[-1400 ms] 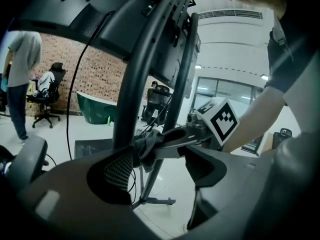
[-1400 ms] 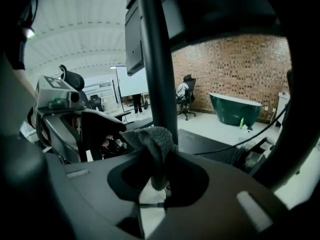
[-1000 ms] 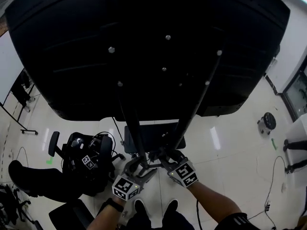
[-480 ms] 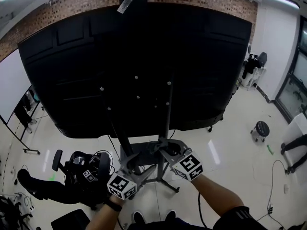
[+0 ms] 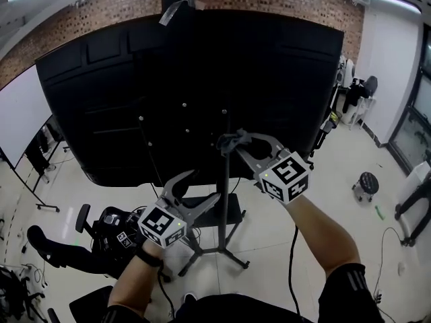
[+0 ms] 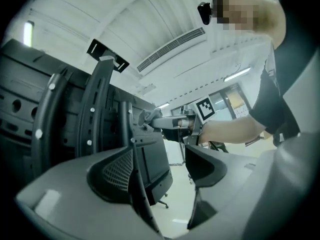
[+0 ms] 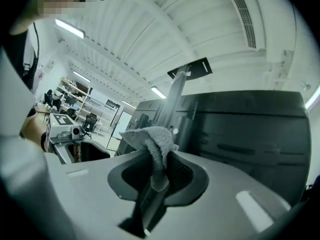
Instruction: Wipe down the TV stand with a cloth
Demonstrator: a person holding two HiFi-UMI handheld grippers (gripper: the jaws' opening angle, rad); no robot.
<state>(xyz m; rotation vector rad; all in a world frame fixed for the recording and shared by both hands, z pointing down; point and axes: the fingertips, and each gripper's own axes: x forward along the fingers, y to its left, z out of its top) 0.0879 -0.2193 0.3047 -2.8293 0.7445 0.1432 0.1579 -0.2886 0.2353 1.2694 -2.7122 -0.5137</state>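
The left gripper (image 5: 201, 186) hangs low, its grey jaws spread wide. The left gripper view (image 6: 160, 166) shows a thin dark bar of the stand crossing the gap, but nothing is clamped.

Just right of it stands the black metal TV stand (image 5: 224, 180). Its upright pole rises from splayed legs on the pale glossy floor (image 5: 283, 227) to the back of the big black television (image 5: 202, 79), so its long axis is vertical.

Higher and further right, the right gripper (image 5: 232, 142) has its jaws pressed together on a small grey terry cloth (image 5: 224, 141). The bunched end pokes past the tips, pointing left at the pole and apparently touching it.

To wipe well, I judge the pinch should stay firm. The bunch should press flat and stroke along the pole's length, top downward.
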